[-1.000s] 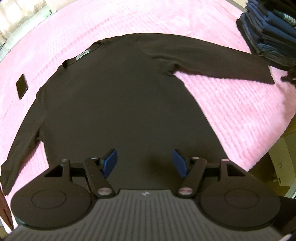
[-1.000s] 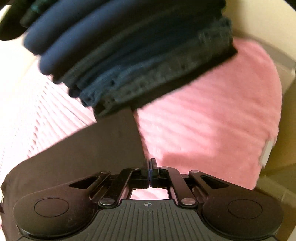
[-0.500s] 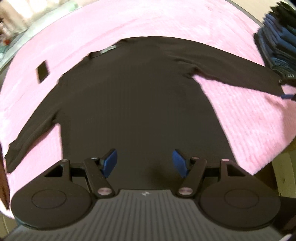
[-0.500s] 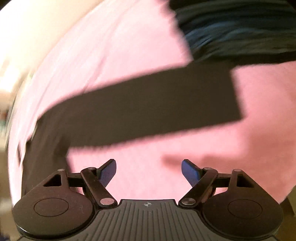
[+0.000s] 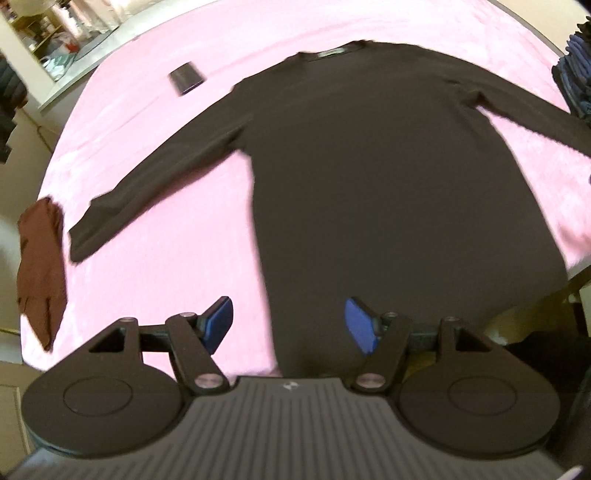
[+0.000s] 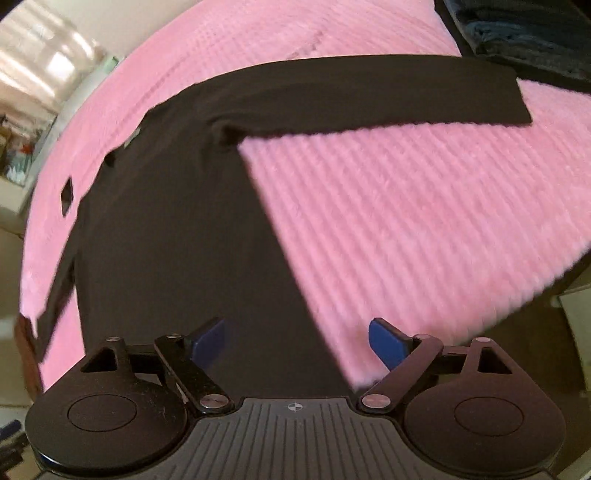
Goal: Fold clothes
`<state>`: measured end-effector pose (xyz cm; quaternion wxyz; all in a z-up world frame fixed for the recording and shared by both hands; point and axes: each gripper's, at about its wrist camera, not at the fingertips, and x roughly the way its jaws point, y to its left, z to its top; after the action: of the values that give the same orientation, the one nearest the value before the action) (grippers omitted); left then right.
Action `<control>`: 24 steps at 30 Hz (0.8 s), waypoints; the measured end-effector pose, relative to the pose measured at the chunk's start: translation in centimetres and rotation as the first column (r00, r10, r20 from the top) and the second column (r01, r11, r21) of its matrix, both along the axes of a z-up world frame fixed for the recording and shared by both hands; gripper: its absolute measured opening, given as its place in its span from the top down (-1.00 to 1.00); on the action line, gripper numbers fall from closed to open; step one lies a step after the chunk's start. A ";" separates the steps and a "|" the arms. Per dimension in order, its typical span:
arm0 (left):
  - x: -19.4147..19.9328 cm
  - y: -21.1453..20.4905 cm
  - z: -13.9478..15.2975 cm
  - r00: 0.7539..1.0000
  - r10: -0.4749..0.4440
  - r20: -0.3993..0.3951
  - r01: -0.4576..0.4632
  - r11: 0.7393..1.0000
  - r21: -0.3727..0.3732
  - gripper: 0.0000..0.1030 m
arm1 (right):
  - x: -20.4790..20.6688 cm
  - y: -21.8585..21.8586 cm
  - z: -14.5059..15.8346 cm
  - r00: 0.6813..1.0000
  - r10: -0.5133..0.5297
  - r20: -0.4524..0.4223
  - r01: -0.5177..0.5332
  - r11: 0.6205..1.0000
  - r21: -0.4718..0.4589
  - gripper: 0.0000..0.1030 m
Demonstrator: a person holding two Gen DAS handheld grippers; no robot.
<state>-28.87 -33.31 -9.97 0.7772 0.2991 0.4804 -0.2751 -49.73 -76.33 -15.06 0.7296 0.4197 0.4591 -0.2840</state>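
A dark long-sleeved shirt [image 5: 388, 177] lies flat on a pink blanket [image 5: 166, 229], collar away from me and both sleeves spread out. My left gripper [image 5: 288, 326] is open and empty over the shirt's left bottom corner. My right gripper [image 6: 297, 343] is open and empty over the shirt's [image 6: 177, 236] right bottom corner. The right sleeve [image 6: 369, 96] stretches towards a pile of clothes.
A stack of folded dark blue clothes [image 6: 524, 33] sits at the far right, also at the edge of the left wrist view [image 5: 576, 70]. A small dark flat object [image 5: 186, 78] lies left of the collar. A brown garment [image 5: 40, 266] hangs at the blanket's left edge.
My right gripper let go of the sleeve end, opened, and drew back to the shirt's hem. My left gripper shifted left along the hem and stayed open.
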 end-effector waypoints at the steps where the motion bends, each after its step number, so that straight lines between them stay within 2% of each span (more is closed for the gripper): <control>1: 0.2 1.4 -0.2 1.000 -0.001 0.000 0.001 1.000 -0.002 -0.23 | 0.2 1.0 0.2 1.000 -0.004 -0.007 0.004 1.000 -0.005 -0.70; 6: 0.8 6.6 -0.5 1.000 -0.022 -0.014 0.021 0.999 -0.026 -0.23 | 1.0 6.0 2.8 1.000 -0.012 -0.023 0.011 0.999 -0.048 -0.71; 8: 0.8 8.0 -0.3 0.999 -0.040 -0.026 0.039 0.998 -0.047 -0.23 | 1.8 7.9 4.4 0.999 0.038 -0.019 -0.039 0.996 -0.074 -0.74; 10: 0.5 8.8 0.2 0.998 -0.061 -0.018 0.059 0.996 -0.067 -0.23 | 2.8 9.5 5.7 0.992 0.123 -0.035 -0.126 0.986 -0.106 -0.92; 14: -0.1 9.1 1.2 0.998 -0.061 0.008 0.062 0.994 -0.088 -0.23 | 5.5 11.5 7.1 0.943 0.318 -0.102 -0.331 0.928 -0.170 -0.93; 18: -0.2 9.0 1.8 0.999 -0.027 0.022 0.029 0.993 -0.112 -0.23 | 7.9 12.0 7.7 0.880 0.446 -0.165 -0.472 0.862 -0.187 -0.93; 21: -0.1 8.3 2.2 1.000 0.006 0.028 -0.003 0.992 -0.123 -0.24 | 9.0 12.0 7.8 0.845 0.492 -0.208 -0.529 0.826 -0.194 -0.93; 24: 0.4 7.4 2.5 0.999 0.038 0.009 -0.037 0.989 -0.145 -0.24 | 9.2 11.8 7.5 0.841 0.494 -0.221 -0.534 0.824 -0.188 -0.94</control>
<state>-28.52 -25.87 -7.49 0.8046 0.2344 0.4603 -0.2929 -40.52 -64.55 -7.53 0.7849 0.1635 0.5750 -0.1634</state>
